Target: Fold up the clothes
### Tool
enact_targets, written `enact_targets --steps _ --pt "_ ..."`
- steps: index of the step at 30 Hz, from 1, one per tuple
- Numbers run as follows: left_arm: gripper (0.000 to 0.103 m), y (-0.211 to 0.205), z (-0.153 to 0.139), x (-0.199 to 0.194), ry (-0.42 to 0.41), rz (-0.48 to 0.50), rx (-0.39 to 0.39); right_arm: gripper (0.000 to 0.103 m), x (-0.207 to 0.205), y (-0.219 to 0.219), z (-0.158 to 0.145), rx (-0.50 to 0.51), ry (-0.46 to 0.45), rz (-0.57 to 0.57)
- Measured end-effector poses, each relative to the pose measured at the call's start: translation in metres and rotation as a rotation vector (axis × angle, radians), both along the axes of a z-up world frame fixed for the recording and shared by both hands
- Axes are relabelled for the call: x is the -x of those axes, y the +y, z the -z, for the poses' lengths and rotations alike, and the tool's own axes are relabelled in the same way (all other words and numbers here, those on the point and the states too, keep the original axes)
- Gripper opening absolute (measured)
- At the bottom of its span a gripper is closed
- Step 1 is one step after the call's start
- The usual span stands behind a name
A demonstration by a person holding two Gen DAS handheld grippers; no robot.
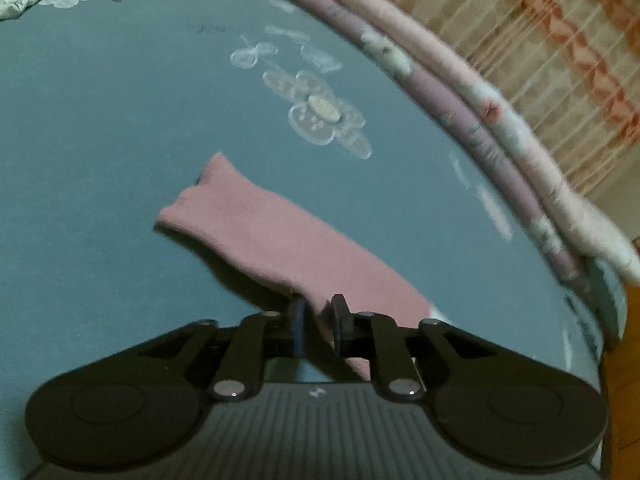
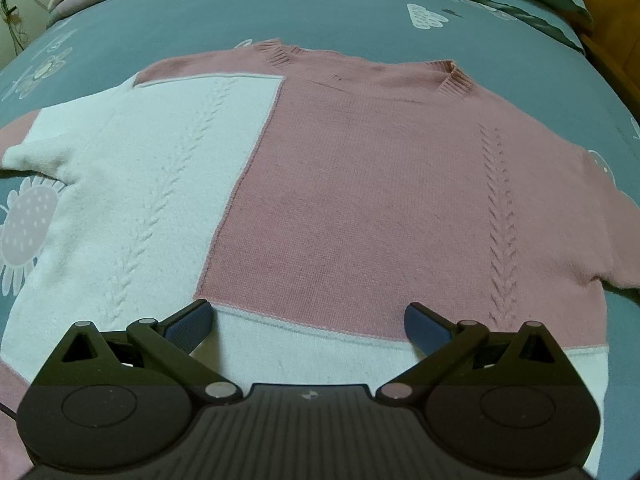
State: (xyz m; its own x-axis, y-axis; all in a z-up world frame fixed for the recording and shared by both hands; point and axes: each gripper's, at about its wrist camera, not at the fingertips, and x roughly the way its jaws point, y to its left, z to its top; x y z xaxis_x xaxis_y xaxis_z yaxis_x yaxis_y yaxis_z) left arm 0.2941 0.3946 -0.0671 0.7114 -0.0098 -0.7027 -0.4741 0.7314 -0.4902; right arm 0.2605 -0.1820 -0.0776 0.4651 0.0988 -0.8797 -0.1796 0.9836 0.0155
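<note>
A: what's the left gripper (image 1: 319, 312) doing?
B: pinched tight on the pink sleeve (image 1: 256, 224), which trails across the blue bedsheet (image 1: 100, 120).
A: right gripper (image 2: 308, 320)?
B: jaws wide apart, nothing held, over the hem of the sweater (image 2: 340, 180) lying flat on the bed.

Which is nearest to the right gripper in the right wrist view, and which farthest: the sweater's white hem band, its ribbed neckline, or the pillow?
1. White hem band: lies directly between the open jaws of the right gripper.
2. Ribbed neckline: across the sweater, up and to the right.
3. Pillow: beyond the sweater, at the bed's far right corner.
</note>
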Motion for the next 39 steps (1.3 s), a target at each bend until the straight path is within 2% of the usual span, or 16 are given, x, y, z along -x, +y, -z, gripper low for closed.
enact_targets --steps 3,5,7,9,12,14,16,18,23,28,31,33,35,36,39 --pt "0.024 -0.004 -0.006 0.01 0.077 -0.02 -0.081 0.103 0.0 -0.002 0.001 -0.002 0.001 -0.003" --pt "0.025 -0.014 -0.016 0.018 0.076 -0.001 -0.147 0.103 -0.001 -0.003 0.001 -0.004 0.002 -0.005" --pt "0.029 -0.038 -0.031 0.015 0.034 0.096 -0.221 0.103 -0.001 -0.004 0.001 -0.003 0.003 -0.009" --pt "0.042 -0.073 -0.042 0.003 -0.014 0.246 -0.286 0.103 -0.002 -0.004 0.002 -0.002 0.003 -0.011" --pt "0.042 -0.129 -0.046 -0.016 -0.091 0.48 -0.334 0.103 -0.002 -0.003 0.002 0.0 0.003 -0.014" --pt "0.042 -0.166 -0.041 -0.025 -0.109 0.613 -0.372 0.103 -0.002 -0.004 0.003 -0.001 0.003 -0.014" --pt "0.042 -0.193 -0.033 -0.031 -0.12 0.707 -0.397 0.103 -0.002 -0.004 0.003 -0.003 0.003 -0.014" --pt "0.042 -0.209 -0.024 -0.036 -0.11 0.757 -0.389 0.103 -0.001 -0.004 0.003 -0.003 0.002 -0.013" --pt "0.042 -0.208 0.004 -0.051 -0.04 0.768 -0.338 0.103 0.0 -0.004 0.005 -0.003 -0.008 -0.008" --pt "0.045 -0.187 -0.005 -0.046 -0.017 0.756 -0.246 0.103 0.0 -0.006 0.005 -0.008 -0.01 -0.008" --pt "0.05 -0.181 -0.012 -0.04 -0.057 0.732 -0.265 0.103 -0.002 -0.006 0.006 -0.008 -0.011 -0.007" --pt "0.056 -0.179 -0.009 -0.043 -0.053 0.721 -0.249 0.103 -0.002 -0.006 0.005 -0.005 -0.009 -0.008" --pt "0.057 -0.173 0.0 -0.051 -0.025 0.684 -0.232 0.103 -0.002 -0.006 0.005 -0.004 -0.008 -0.009" --pt "0.053 -0.17 0.005 -0.055 -0.008 0.663 -0.223 0.103 -0.002 -0.006 0.005 -0.004 -0.008 -0.009" --pt "0.053 -0.158 0.0 -0.056 -0.001 0.613 -0.262 0.103 0.0 -0.006 0.005 -0.005 -0.012 -0.01"
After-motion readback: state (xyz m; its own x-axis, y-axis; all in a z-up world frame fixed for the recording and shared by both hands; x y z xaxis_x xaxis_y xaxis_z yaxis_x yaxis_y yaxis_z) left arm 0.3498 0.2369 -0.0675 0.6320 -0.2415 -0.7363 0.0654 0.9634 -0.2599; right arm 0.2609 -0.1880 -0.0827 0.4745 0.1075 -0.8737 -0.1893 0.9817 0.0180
